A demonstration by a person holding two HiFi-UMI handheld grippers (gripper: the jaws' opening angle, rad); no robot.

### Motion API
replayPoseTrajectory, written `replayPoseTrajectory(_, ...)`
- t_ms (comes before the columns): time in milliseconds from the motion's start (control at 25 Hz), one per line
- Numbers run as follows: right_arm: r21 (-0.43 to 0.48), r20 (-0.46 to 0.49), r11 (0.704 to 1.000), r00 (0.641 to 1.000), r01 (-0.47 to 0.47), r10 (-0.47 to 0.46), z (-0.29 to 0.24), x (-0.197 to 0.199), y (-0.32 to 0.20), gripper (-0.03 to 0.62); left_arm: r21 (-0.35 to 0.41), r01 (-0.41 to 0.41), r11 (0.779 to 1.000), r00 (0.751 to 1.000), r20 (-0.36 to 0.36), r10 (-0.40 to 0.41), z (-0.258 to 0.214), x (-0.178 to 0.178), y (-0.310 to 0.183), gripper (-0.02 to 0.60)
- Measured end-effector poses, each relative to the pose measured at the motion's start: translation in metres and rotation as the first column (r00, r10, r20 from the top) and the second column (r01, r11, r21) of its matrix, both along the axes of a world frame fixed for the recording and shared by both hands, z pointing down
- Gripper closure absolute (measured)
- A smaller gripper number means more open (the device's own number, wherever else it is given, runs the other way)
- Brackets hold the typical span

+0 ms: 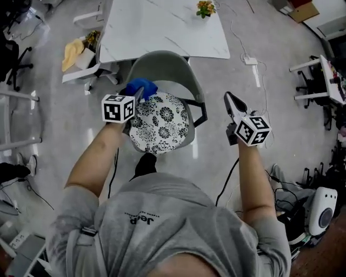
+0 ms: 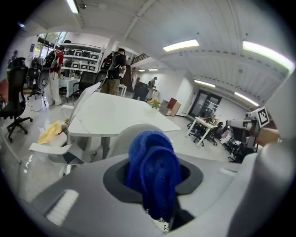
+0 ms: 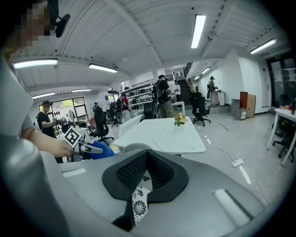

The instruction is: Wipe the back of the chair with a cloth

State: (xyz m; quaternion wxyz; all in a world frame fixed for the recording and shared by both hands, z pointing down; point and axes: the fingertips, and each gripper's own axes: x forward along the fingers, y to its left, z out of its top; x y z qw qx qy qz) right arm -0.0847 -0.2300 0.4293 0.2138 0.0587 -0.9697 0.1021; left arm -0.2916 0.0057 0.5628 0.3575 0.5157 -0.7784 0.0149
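Observation:
A grey chair (image 1: 162,64) with a black-and-white flower-print cushion (image 1: 159,125) stands in front of me, its curved back toward the white table. My left gripper (image 1: 139,94) is shut on a blue cloth (image 1: 141,86), held at the left end of the chair back, above the cushion's edge. In the left gripper view the blue cloth (image 2: 155,169) hangs bunched between the jaws, with the chair back (image 2: 134,133) just behind it. My right gripper (image 1: 229,98) is shut and holds nothing, to the right of the chair's black armrest (image 1: 201,112). The right gripper view shows the cloth (image 3: 101,151) at left.
A white marble-look table (image 1: 162,27) with a small plant (image 1: 205,8) stands behind the chair. A white chair with a yellow cloth (image 1: 72,53) sits at the left. A power strip (image 1: 250,60) and cables lie on the floor to the right. People stand far off.

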Motion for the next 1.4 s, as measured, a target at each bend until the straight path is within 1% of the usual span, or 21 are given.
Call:
replayPoseTrajectory(120,-0.042,-0.007,0.999,1.0,0.006,-0.006,0.025,-0.044,-0.003,0.591,-0.063,0.034,0.997,0.999,-0.014,-0.035,0.028,-0.044,-0.003,0.407)
replayPoseTrajectory(240,-0.068,-0.032,0.997,0.999,0.028,-0.03,0.048,-0.075,-0.003,0.591,-0.145,0.049,0.988,0.998,-0.032,-0.054,0.055,-0.077,-0.009,0.407)
replayPoseTrajectory(360,-0.093,-0.063,0.995,0.998,0.024,-0.03,0.068,-0.089,-0.007,0.591,-0.205,0.062,0.977,0.993,-0.084,-0.08,0.081,-0.098,-0.019,0.407)
replayPoseTrajectory(560,-0.13,-0.102,0.991,0.995,-0.019,0.006,0.09,-0.089,-0.019,0.591,-0.243,0.059,0.968,0.98,-0.17,-0.103,0.096,-0.118,-0.047,0.406)
replayPoseTrajectory(640,-0.145,-0.113,0.988,0.993,-0.046,0.03,0.095,-0.085,-0.025,0.591,-0.254,0.063,0.965,0.968,-0.219,-0.121,0.098,-0.122,-0.053,0.405)
replayPoseTrajectory(720,-0.157,-0.12,0.985,0.991,-0.073,0.055,0.098,-0.08,-0.032,0.591,-0.269,0.05,0.962,0.963,-0.244,-0.118,0.099,-0.122,-0.055,0.405)
replayPoseTrajectory(920,-0.164,-0.122,0.979,0.988,-0.118,0.098,0.097,-0.078,-0.046,0.591,-0.303,0.006,0.953,0.96,-0.265,-0.09,0.098,-0.12,-0.055,0.405)
replayPoseTrajectory(1040,-0.161,-0.116,0.979,0.988,-0.123,0.105,0.094,-0.081,-0.051,0.591,-0.301,-0.022,0.953,0.958,-0.279,-0.067,0.098,-0.114,-0.06,0.405)
replayPoseTrajectory(1160,-0.154,-0.111,0.98,0.987,-0.13,0.114,0.091,-0.083,-0.059,0.591,-0.276,-0.062,0.959,0.956,-0.294,-0.022,0.098,-0.106,-0.083,0.405)
replayPoseTrajectory(1240,-0.15,-0.112,0.979,0.986,-0.137,0.121,0.089,-0.082,-0.062,0.591,-0.266,-0.074,0.961,0.952,-0.307,-0.011,0.099,-0.103,-0.104,0.406)
replayPoseTrajectory(1400,-0.14,-0.116,0.979,0.984,-0.148,0.132,0.085,-0.08,-0.071,0.591,-0.265,-0.114,0.958,0.948,-0.319,0.025,0.102,-0.092,-0.145,0.407)
